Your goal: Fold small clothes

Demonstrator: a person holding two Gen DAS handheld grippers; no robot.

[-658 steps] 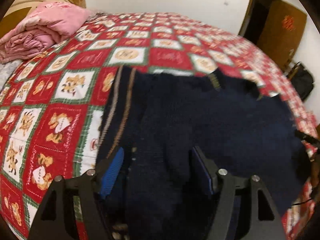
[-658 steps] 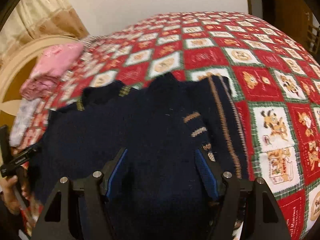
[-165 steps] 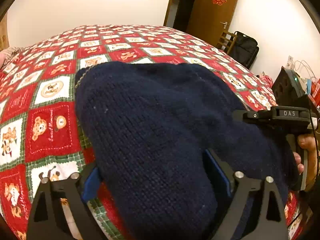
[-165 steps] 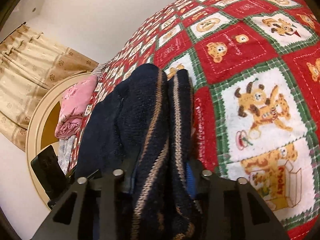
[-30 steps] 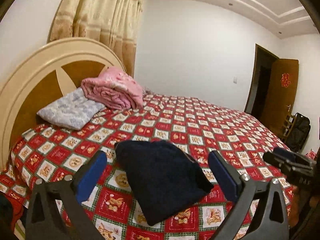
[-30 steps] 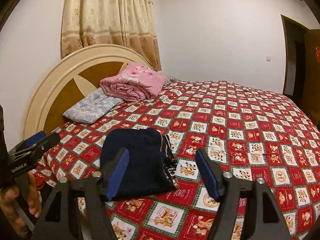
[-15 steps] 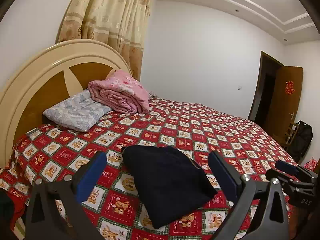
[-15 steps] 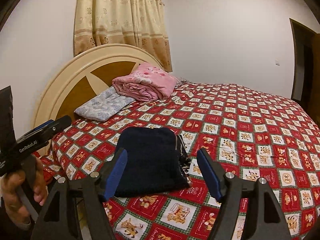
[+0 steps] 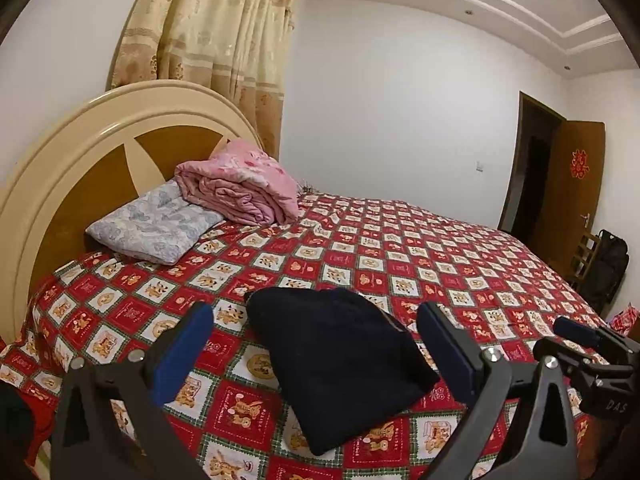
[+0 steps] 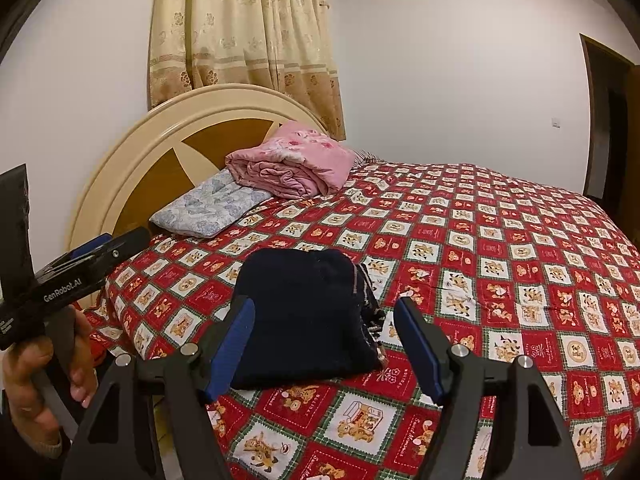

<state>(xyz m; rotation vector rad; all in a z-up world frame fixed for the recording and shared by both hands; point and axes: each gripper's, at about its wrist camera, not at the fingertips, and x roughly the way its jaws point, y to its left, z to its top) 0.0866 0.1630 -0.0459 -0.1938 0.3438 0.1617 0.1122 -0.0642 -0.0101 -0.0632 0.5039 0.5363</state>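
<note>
Bedspread (image 9: 400,264) carries the folded sweater (image 9: 340,364) ahead between both grippers' wide, empty jaws, right gripper (image 10: 324,344) nearer.

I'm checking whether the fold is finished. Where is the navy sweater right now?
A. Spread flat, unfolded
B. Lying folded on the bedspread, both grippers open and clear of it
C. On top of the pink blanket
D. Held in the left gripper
B: the sweater lies folded on the bedspread, with the left gripper and right gripper open and empty.
</note>
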